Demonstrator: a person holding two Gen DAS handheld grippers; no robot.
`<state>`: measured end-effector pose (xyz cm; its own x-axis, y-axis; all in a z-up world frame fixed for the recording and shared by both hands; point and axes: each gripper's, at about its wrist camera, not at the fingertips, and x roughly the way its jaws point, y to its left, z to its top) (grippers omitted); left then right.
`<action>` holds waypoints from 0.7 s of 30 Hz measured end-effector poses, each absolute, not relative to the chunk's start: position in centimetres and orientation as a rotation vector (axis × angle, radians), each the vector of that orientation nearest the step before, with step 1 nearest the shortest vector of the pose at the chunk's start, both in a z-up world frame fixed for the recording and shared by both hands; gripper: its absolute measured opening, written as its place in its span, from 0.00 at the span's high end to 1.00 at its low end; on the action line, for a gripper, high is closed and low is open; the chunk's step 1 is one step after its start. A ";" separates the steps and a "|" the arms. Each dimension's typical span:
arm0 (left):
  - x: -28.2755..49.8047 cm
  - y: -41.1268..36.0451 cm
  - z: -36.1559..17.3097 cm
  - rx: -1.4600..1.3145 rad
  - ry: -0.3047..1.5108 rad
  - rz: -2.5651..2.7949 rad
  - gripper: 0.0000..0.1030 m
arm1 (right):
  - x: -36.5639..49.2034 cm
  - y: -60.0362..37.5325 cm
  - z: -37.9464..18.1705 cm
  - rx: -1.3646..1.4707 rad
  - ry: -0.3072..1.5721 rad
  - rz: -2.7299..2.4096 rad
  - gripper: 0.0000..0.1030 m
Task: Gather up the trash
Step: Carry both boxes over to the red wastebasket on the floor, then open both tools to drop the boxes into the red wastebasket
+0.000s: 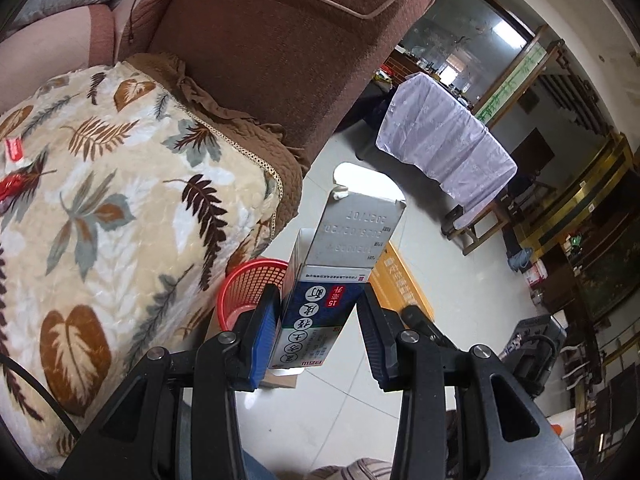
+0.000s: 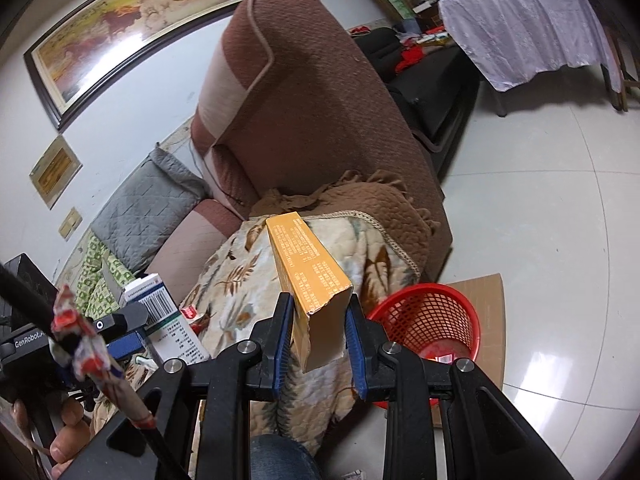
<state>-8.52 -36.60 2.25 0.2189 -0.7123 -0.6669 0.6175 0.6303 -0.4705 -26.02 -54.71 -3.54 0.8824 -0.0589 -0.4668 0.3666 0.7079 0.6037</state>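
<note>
Here, left gripper [image 1: 318, 320] clamped on blue-white box [image 1: 320, 300], right gripper [image 2: 318, 332] on yellow box [image 2: 312, 280]; red basket [image 2: 430, 320] at 3 o'clock on pale tile floor [image 2: 540, 220], by leaf-print blanket [image 1: 112, 208].

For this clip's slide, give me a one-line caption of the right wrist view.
Right gripper clamps an orange carton near the red mesh basket.

My left gripper's body [image 2: 28, 344] reads "GenRobot.A…". The blue-and-white box [image 1: 316, 312] I hold shows "15" on red; its other print is upside down and unclear.
</note>
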 end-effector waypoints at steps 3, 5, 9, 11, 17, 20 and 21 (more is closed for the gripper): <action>-8.0 -38.0 1.5 -0.093 0.994 -0.935 0.63 | -26.0 -55.4 -4.2 0.768 0.449 -0.264 0.73; -7.7 -39.0 0.8 -0.080 1.008 -0.939 0.63 | -25.7 -55.7 -4.6 0.777 0.456 -0.270 0.73; -7.2 -40.5 -0.7 -0.071 1.038 -0.945 0.63 | -25.4 -56.4 -5.5 0.801 0.468 -0.286 0.73; -6.9 -41.1 -1.4 -0.067 1.048 -0.946 0.63 | -25.2 -56.8 -6.0 0.816 0.473 -0.291 0.73; -5.6 -43.1 -3.4 -0.055 1.085 -0.944 0.61 | -24.6 -57.9 -7.2 0.840 0.483 -0.309 0.72; -4.7 -44.3 -4.9 -0.035 1.104 -0.933 0.54 | -24.1 -58.6 -7.9 0.864 0.493 -0.321 0.70; -4.4 -44.5 -5.5 -0.034 1.119 -0.929 0.52 | -23.8 -59.0 -8.4 0.884 0.504 -0.322 0.68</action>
